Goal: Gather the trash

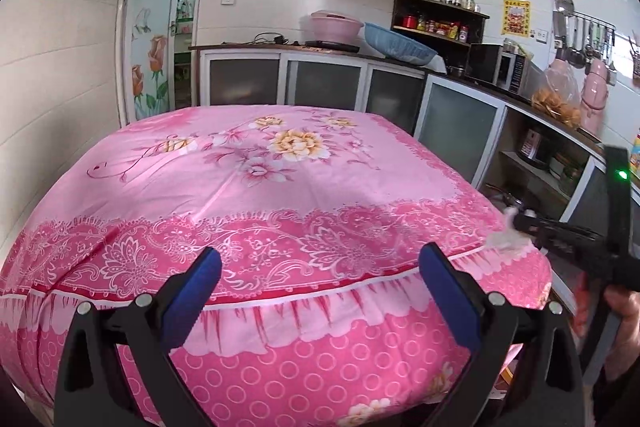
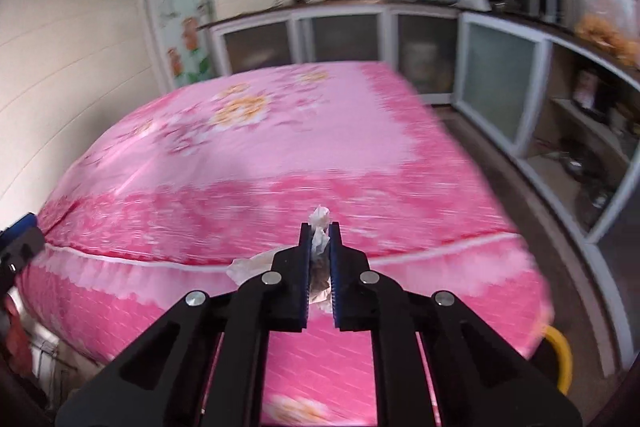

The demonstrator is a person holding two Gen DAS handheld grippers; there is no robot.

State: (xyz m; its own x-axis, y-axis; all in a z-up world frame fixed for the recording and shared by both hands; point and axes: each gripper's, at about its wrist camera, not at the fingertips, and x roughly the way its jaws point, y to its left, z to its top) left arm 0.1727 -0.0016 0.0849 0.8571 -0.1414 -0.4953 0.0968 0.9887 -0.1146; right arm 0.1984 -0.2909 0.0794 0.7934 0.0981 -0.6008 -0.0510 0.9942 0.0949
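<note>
White, crumpled tissue [image 2: 319, 227], thin and wrinkled, with a brownish smudge lower down, pinched between the blue pads [image 2: 335, 267] of the right gripper [image 2: 320, 231] at lower centre of the right wrist view; upper tuft poking above the fingertips, another flap spilling out to the left. Jaws nearly together, gripping only the tissue, above the near edge of the pink cloth [image 2: 280, 147]. Same wad seen at right edge of the left wrist view [image 1: 507, 241], against the cloth's hem.

Left gripper [image 1: 320, 263] spread wide at lower centre, holding nothing, blue pads [image 1: 448, 299] smooth on black angular arms with round silver rivets.

Glossy pink satin cloth, floral print with yellow blooms, lace-pattern border, white piping, ringed skirt. Frosted-glass cabinets [image 1: 460, 123] behind, upper right.
</note>
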